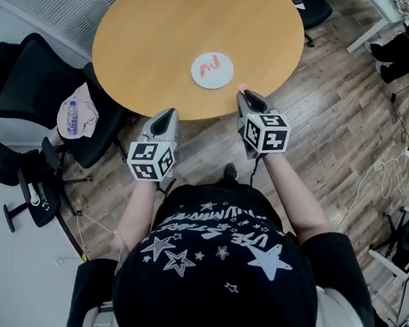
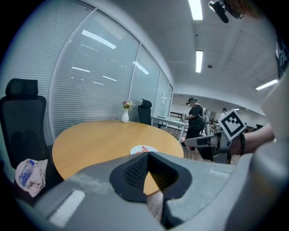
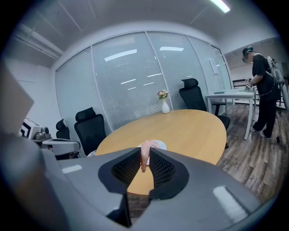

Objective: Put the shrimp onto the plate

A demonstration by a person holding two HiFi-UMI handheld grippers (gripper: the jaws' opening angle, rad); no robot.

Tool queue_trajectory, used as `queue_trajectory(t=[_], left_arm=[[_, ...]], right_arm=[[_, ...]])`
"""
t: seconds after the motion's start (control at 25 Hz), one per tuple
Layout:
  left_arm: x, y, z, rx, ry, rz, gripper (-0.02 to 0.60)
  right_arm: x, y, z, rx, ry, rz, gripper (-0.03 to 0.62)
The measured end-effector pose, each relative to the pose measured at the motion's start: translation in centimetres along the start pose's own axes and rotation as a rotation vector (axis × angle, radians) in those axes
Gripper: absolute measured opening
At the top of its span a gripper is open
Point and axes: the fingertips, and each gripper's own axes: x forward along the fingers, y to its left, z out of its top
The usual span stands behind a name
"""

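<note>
Mid-carry: right gripper is clamped on a pale pink shrimp at the near edge of the round wooden table, short of the small round white plate. A reddish curled shrimp lies on that plate. Left gripper has its jaws pressed together with nothing in them. Next, I reckon: reach forward over the plate, lower, let go.

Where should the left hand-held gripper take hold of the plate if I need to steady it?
Probably the near rim of the plate, approached low from the near edge of the table, jaws over and under the lip. It lies flat, so only the rim offers purchase; that side faces the left hand-held gripper and avoids the shrimp lying on it.
</note>
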Motion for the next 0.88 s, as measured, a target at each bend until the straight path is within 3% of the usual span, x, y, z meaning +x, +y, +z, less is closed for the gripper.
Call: queue_trajectory(t=[0.24, 0.44, 0.88], left_arm=[[1.1, 0.2, 1.2, -0.014, -0.028, 0.076, 0.002], [1.0, 0.9, 0.7, -0.03, -0.022, 0.096, 0.002], [5.0, 3.5, 0.0, -0.065, 0.007, 0.055, 0.002]], right_arm=[[1.3, -1.2, 0.1, -0.033, 0.032, 0.069, 0.063], [2.7, -0.8, -0.3, -0.04, 0.063, 0.096, 0.063], [6.1, -1.0, -1.1, -0.07, 0.149, 0.065, 0.063]])
